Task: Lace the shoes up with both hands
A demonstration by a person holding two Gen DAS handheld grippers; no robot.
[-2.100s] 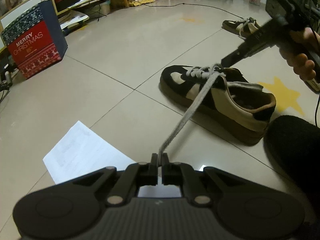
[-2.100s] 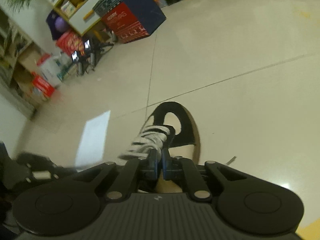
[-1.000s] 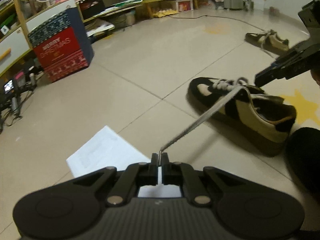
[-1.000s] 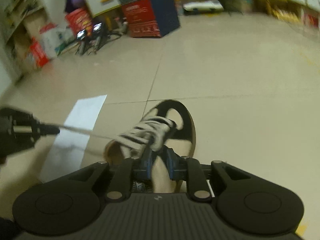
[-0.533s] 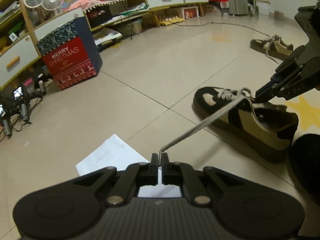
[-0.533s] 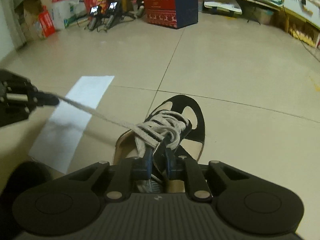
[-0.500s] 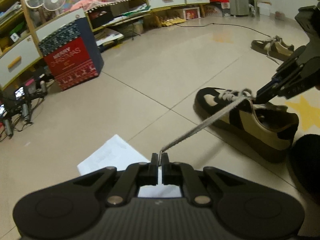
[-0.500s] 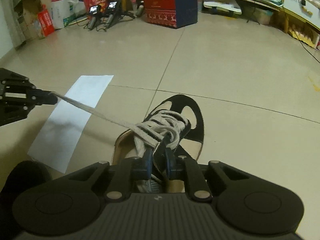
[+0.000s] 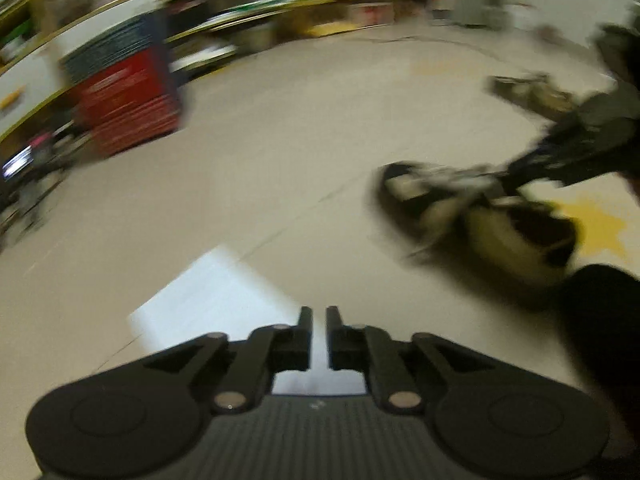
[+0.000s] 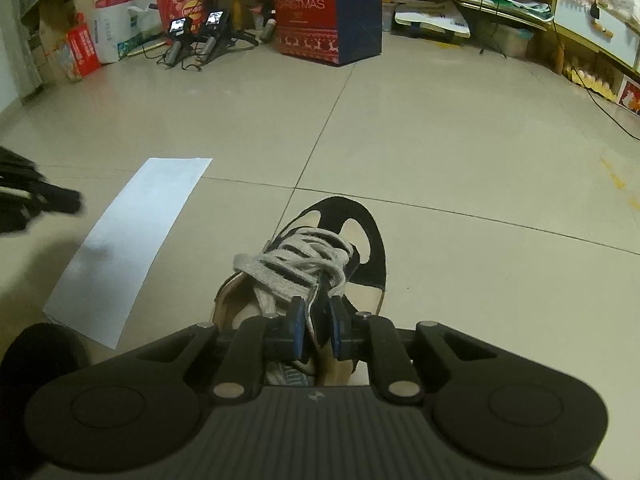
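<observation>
Lacing the shoe (image 10: 320,264): left gripper (image 9: 318,316) opening, empty.
Right gripper (image 10: 314,320) jaws are opening astride the tongue edge; slackened lace (image 10: 280,272) ahead may loosen once unheld.

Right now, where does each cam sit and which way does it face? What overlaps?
Left wrist: on the left gripper, angled down over the tile floor toward a white paper sheet; blurred; fingers opening, nothing between them; the shoe and the right gripper show at right.
Right wrist: on the right gripper, above the shoe heel, facing its toe; fingers opening astride the tongue and laces.
Shared: shoe, paper sheet, Christmas box.
</observation>
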